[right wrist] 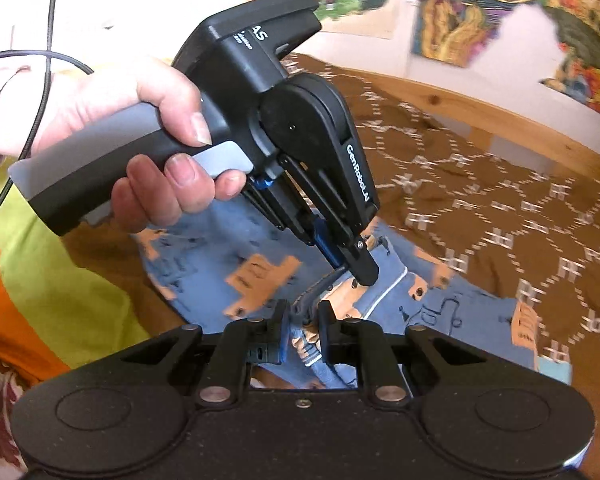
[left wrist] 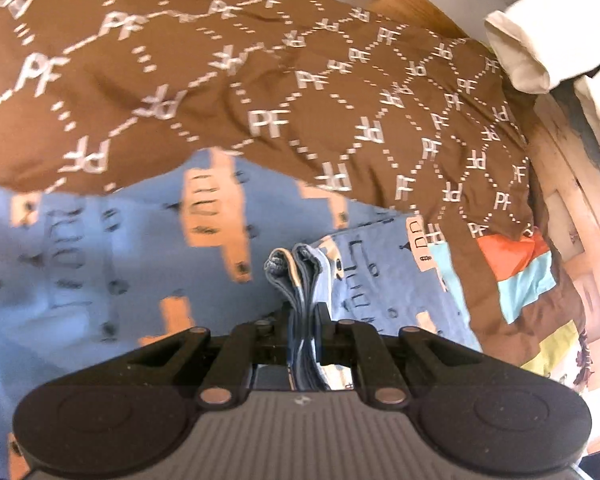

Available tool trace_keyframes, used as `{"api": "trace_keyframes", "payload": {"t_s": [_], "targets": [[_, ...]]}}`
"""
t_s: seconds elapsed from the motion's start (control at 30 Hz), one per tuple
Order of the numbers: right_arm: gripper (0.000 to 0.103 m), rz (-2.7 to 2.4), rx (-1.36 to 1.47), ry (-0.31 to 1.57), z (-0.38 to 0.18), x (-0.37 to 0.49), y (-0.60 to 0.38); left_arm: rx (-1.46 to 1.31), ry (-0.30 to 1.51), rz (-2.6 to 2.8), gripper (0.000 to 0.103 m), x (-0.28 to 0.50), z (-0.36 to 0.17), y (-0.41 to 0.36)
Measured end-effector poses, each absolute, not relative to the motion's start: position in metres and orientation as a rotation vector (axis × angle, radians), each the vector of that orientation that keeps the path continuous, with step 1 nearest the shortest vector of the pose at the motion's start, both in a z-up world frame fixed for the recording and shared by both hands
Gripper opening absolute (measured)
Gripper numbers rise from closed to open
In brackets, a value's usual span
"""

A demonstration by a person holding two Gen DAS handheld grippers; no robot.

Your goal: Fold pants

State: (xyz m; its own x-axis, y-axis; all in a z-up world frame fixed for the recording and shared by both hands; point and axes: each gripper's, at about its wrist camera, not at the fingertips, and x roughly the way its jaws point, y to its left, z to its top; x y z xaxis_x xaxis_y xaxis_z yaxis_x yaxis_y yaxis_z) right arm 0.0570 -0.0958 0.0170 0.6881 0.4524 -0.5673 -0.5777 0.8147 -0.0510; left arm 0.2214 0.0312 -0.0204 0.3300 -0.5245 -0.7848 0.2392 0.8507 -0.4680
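On brown bedspread (left wrist: 228,92) — both tongs (left wrist: 304,320) (right wrist: 304,312) grip blue pants (left wrist: 100,264).

Your left gripper (left wrist: 304,320) hides pinched pants (left wrist: 100,280) fold. Bedspread (left wrist: 180,80) lettering smeared by blur. Pants' lower left cut by frame edge. Wall posters (right wrist: 480,12) cropped, unreadable.

Both fisheye views are brightly lit by warm, diffuse daylight with saturated colour, and the white wall (right wrist: 148,4) above the bed's far edge is washed out nearly to blank. Motion blur smears the brown patterned bedspread (left wrist: 260,80) and the blue pants (left wrist: 100,272) towards the left and right edges, whereas the near black gripper bodies stay sharp. Lens distortion bows the wooden bed frame (right wrist: 480,116), corners darken, and shadows stay soft.
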Motion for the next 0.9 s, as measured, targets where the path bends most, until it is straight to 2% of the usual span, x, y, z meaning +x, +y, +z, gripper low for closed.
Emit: {"api": "trace_keyframes", "payload": {"t_s": [0.4,0.47,0.5,0.53,0.57,0.63,0.8,0.9], "targets": [[0.018,0.642,-0.242,0.63,-0.002,0.067,-0.061,-0.245,1.127,-0.461,0.013,0.223,-0.04,0.058],[0.024,0.644,-0.257,0.624,0.002,0.064,-0.066,-0.243,1.122,-0.443,0.021,0.22,-0.041,0.059],[0.029,0.64,-0.276,0.614,0.006,0.061,-0.071,-0.243,1.112,-0.432,0.031,0.218,-0.04,0.061],[0.044,0.623,-0.309,0.596,0.011,0.058,-0.079,-0.242,1.103,-0.424,0.038,0.216,-0.039,0.063],[0.064,0.594,-0.348,0.573,0.015,0.055,-0.089,-0.239,1.094,-0.415,0.046,0.213,-0.038,0.064],[0.083,0.529,-0.424,0.542,0.019,0.055,-0.109,-0.229,1.079,-0.406,0.049,0.205,-0.039,0.064],[0.086,0.267,-0.471,0.579,0.009,0.1,-0.164,-0.111,1.012,-0.36,0.05,0.184,-0.042,0.052],[0.086,0.199,-0.494,0.642,-0.022,0.12,-0.188,-0.02,0.957,-0.307,0.051,0.17,-0.045,0.039]]}}
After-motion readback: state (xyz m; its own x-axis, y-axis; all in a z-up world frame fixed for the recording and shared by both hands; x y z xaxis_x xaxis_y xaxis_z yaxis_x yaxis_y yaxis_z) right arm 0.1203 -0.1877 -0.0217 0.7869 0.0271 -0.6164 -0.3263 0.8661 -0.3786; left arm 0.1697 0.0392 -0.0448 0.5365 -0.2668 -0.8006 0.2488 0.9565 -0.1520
